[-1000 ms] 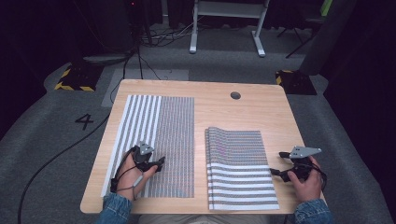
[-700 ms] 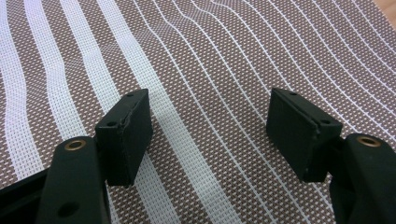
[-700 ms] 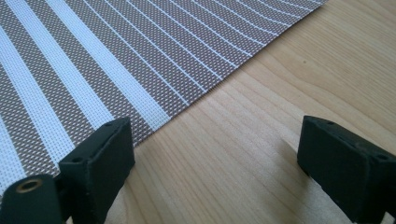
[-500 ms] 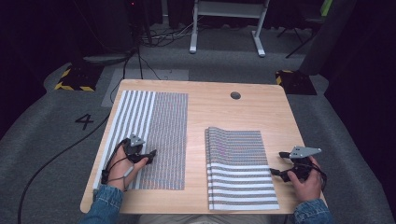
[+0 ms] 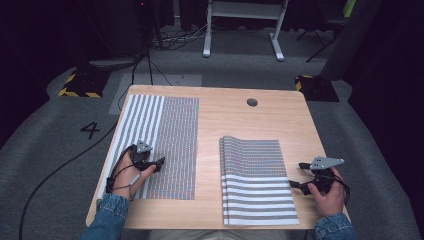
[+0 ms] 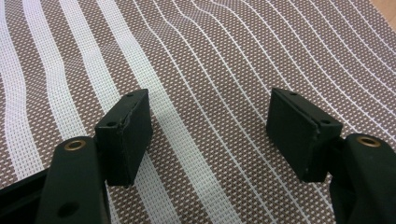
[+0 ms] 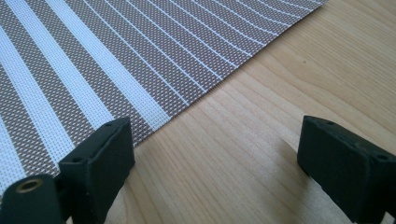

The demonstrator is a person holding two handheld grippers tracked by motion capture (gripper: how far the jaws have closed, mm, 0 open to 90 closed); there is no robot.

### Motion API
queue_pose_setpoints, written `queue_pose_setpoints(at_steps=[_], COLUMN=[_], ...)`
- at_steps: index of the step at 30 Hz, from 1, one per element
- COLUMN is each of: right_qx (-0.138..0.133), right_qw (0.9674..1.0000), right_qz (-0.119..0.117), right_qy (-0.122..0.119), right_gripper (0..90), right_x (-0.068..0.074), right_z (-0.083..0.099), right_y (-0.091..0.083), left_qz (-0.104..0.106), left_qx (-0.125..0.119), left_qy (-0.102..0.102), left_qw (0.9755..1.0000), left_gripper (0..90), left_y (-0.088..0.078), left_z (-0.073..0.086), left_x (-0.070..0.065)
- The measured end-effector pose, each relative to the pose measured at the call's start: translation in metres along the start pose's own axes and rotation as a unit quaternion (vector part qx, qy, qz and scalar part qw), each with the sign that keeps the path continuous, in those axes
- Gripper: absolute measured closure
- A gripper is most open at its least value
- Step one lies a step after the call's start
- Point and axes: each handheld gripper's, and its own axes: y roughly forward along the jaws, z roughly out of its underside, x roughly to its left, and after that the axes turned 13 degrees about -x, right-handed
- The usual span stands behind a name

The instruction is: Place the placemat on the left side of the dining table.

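A brown-and-white striped woven mat [image 5: 167, 135] lies flat on the left half of the wooden table [image 5: 235, 120]. My left gripper [image 5: 157, 164] sits low over its near part, open, with only weave between the jaws [image 6: 210, 126]. A second striped mat [image 5: 255, 180], layered along its left edge, lies on the right half. My right gripper [image 5: 297, 175] rests just off that mat's right edge, open. In the right gripper view its gripper [image 7: 215, 154] has bare wood between the jaws, and the mat's edge [image 7: 140, 70] runs past the left one.
A round cable hole [image 5: 252, 102] sits near the table's far edge. A bare wood strip separates the two mats. Grey carpet surrounds the table, with a cable [image 5: 65, 165] at the left and a white stand [image 5: 240, 30] behind.
The left hand and gripper have moved left, and the left mat has slid left and slightly away with them, widening the wood gap between the mats. The right gripper has not moved.
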Motion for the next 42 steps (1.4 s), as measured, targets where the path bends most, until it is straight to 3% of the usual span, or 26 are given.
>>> queue_pose_setpoints(at_steps=[5,14,18,25,30,34,42], right_qx=[0.000,0.000,0.000,0.000,0.000,0.000,0.000], right_qw=[1.0000,1.0000,1.0000,1.0000,1.0000,1.0000,1.0000], right_qz=[0.000,0.000,0.000,0.000,0.000,0.000,0.000], right_qy=[0.000,0.000,0.000,0.000,0.000,0.000,0.000], right_gripper=[11.1,11.1,11.0,11.1,11.1,11.1,11.1], right_x=[0.000,0.000,0.000,0.000,0.000,0.000,0.000], right_z=[0.000,0.000,0.000,0.000,0.000,0.000,0.000], right_y=[0.000,0.000,0.000,0.000,0.000,0.000,0.000], left_qz=[-0.021,-0.009,0.005,0.045,0.087,0.107,0.143], left_qx=[0.006,-0.042,-0.060,-0.054,-0.056,-0.057,-0.048], left_qy=[0.021,0.018,0.027,0.033,0.048,0.063,0.075], left_qw=[0.9995,0.9989,0.9978,0.9970,0.9934,0.9906,0.9857], left_gripper=[26.1,28.0,28.0,27.8,27.8,27.7,27.5], left_y=[-0.004,-0.040,-0.056,-0.066,-0.073,-0.077,-0.073], left_z=[-0.003,-0.023,-0.028,-0.029,-0.028,-0.026,-0.018], left_x=[-0.002,-0.026,-0.046,-0.074,-0.091,-0.101,-0.122])
